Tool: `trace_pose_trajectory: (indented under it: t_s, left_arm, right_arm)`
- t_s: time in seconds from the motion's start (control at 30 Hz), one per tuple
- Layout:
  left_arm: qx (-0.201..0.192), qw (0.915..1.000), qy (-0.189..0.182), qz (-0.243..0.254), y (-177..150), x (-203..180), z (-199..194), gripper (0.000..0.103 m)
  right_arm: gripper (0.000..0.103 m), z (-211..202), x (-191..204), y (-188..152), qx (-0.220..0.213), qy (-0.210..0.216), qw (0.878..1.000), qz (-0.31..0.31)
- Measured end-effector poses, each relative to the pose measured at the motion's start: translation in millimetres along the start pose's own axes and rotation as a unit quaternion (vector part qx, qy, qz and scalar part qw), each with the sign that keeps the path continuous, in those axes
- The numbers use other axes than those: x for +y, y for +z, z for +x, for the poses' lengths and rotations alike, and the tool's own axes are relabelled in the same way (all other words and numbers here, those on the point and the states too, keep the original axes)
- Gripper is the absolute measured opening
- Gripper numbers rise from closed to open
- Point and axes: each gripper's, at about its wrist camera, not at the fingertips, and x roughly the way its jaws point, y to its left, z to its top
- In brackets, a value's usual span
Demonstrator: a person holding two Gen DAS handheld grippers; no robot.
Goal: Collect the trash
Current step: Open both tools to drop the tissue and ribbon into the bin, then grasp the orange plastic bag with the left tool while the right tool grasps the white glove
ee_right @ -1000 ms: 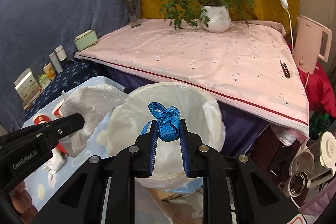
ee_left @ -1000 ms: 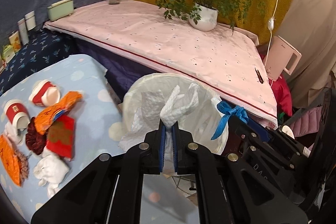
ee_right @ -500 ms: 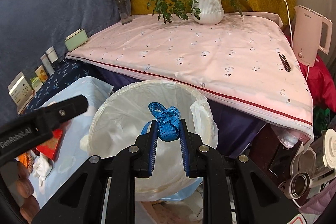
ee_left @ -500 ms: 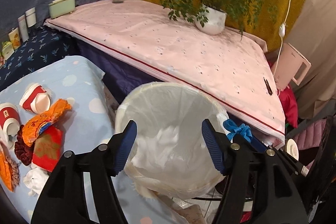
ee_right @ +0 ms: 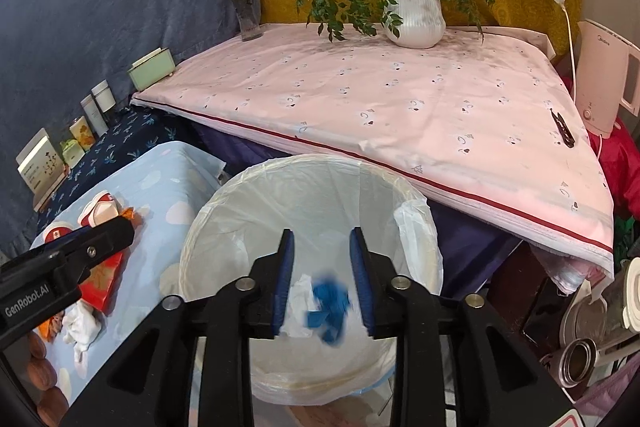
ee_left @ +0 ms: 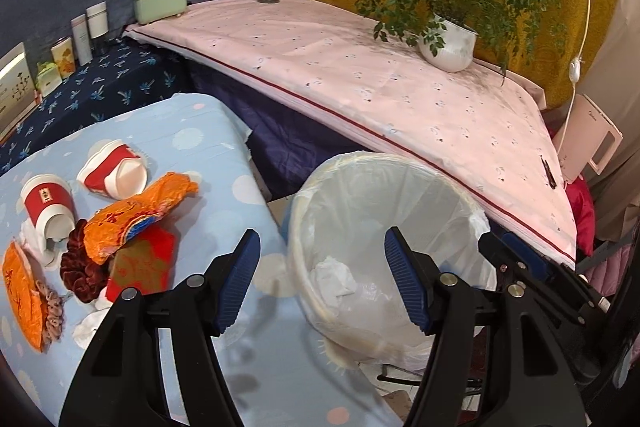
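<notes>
Tools (ee_left: 322, 281) (ee_right: 322, 277) side by side above lined bin (ee_right: 208, 223), both spread apart, blue ribbon (ee_right: 328, 307) loose inside.

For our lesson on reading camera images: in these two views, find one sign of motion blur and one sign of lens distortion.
Right wrist view: the blue ribbon in the bin is smeared, while the open right tongs stay sharp. Left wrist view: the pink tablecloth's red edge bows in a curve, and dark corners ring the frame, both fisheye effects.
</notes>
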Motion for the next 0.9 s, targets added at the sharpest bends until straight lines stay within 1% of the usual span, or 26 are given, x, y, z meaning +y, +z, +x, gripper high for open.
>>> trace_pose_trajectory:
  t_s: [0.07, 0.1, 0.17, 0.33, 0.4, 0.47, 0.67, 0.73, 0.8, 0.9]
  left_arm:
    - [0.001, 1.0000, 0.005, -0.004, -1.0, 5.2, -1.1, 0.063]
    - [0.002, 0.9999, 0.008, -0.006, -1.8, 7.0, -1.8, 0.065]
    - [-0.001, 0.9998, 0.012, -0.012, -3.3, 12.2, -5.4, 0.067]
    - [-0.007, 0.9994, 0.023, -0.024, -9.1, 25.5, -16.7, 0.067]
    - [-0.010, 0.9992, 0.028, -0.028, -12.4, 32.3, -22.8, 0.067]
    - [-0.014, 0.9988, 0.034, -0.033, -16.0, 40.3, -30.4, 0.067]
    - [-0.017, 0.9969, 0.054, -0.054, -28.3, 67.8, -49.7, 0.067]
    - [-0.019, 0.9960, 0.064, -0.059, -33.0, 78.3, -56.7, 0.067]
    - [-0.019, 0.9952, 0.071, -0.066, -37.6, 88.2, -63.5, 0.067]
    - [-0.021, 0.9937, 0.082, -0.074, -46.2, 104.4, -73.8, 0.067]
  right_arm:
    - [0.037, -1.8, 3.7, 1.2, -0.002, 0.004, 1.000, -0.001]
    - [0.040, -3.0, 6.1, 1.9, -0.004, 0.004, 1.000, -0.003]
    - [0.043, -6.9, 12.0, 3.0, -0.008, 0.005, 1.000, -0.009]
    - [0.045, -18.1, 28.7, 2.8, -0.013, 0.015, 1.000, -0.020]
    - [0.049, -23.8, 37.4, 1.1, -0.015, 0.020, 0.999, -0.023]
    - [0.051, -28.9, 46.6, -0.9, -0.015, 0.027, 0.999, -0.028]
    - [0.052, -44.7, 81.1, -14.3, -0.011, 0.048, 0.997, -0.053]
    - [0.053, -49.9, 91.4, -19.2, -0.011, 0.054, 0.997, -0.057]
    - [0.057, -54.8, 101.6, -24.5, -0.009, 0.061, 0.996, -0.058]
    - [0.059, -60.8, 115.9, -32.3, -0.009, 0.067, 0.995, -0.067]
